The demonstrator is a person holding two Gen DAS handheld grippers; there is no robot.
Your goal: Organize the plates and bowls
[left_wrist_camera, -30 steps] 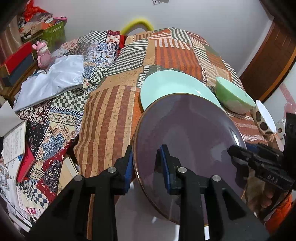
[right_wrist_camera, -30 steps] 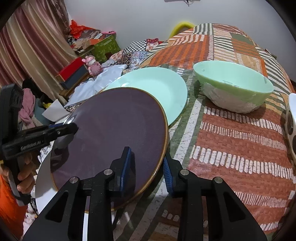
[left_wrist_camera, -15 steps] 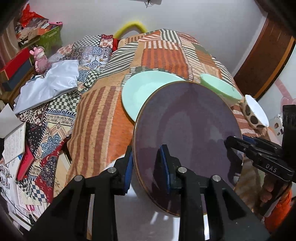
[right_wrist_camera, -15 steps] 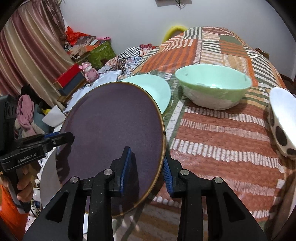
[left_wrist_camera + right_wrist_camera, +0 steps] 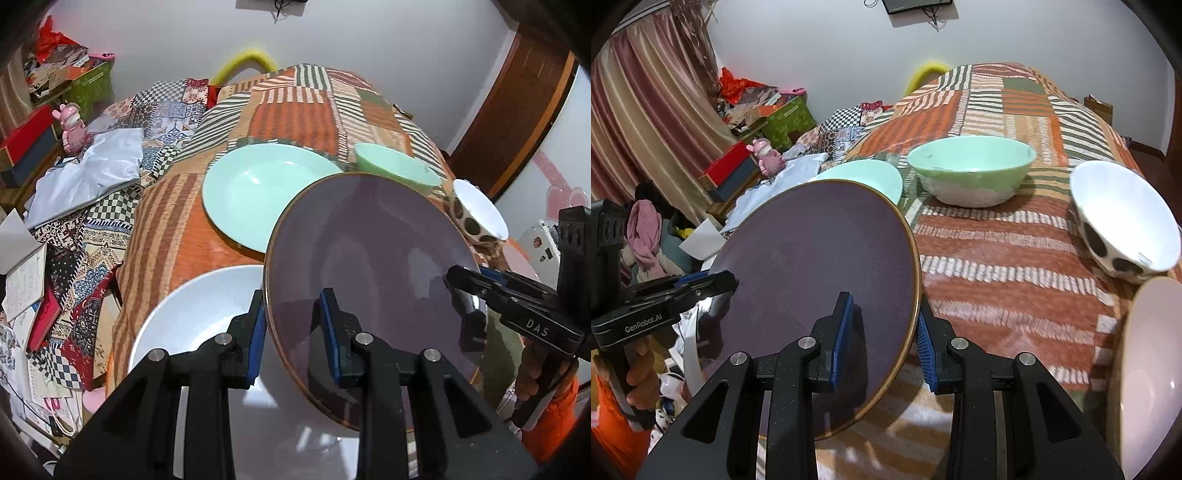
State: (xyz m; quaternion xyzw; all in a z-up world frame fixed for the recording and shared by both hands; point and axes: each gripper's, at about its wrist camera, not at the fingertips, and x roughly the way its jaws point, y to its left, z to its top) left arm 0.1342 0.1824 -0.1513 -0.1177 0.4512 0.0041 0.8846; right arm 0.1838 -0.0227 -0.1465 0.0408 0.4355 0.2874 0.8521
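Note:
A dark purple plate (image 5: pixel 369 251) with a thin brown rim hangs tilted above the patchwork bedspread, gripped on two opposite edges. My left gripper (image 5: pixel 291 299) is shut on its left rim, one blue pad on each face. On the opposite rim my right gripper (image 5: pixel 884 299) is shut the same way. Each gripper shows in the other's view: the right gripper (image 5: pixel 458 277) and the left gripper (image 5: pixel 727 280). Beyond the purple plate (image 5: pixel 820 251) lie a mint plate (image 5: pixel 258 188), a mint bowl (image 5: pixel 971 166) and a white spotted bowl (image 5: pixel 1123 221).
A white plate (image 5: pixel 192 314) lies under the lifted plate near the bed's front edge. A pale plate (image 5: pixel 1145 369) sits at the near right. Grey cloth (image 5: pixel 88 173), books and boxes crowd the floor to the left. A wooden door (image 5: pixel 517 110) stands at the right.
Both grippers have carried the purple plate up and back toward the near edge. The mint plate now lies uncovered, the white plate below has come into view, and the spotted bowl shows fully.

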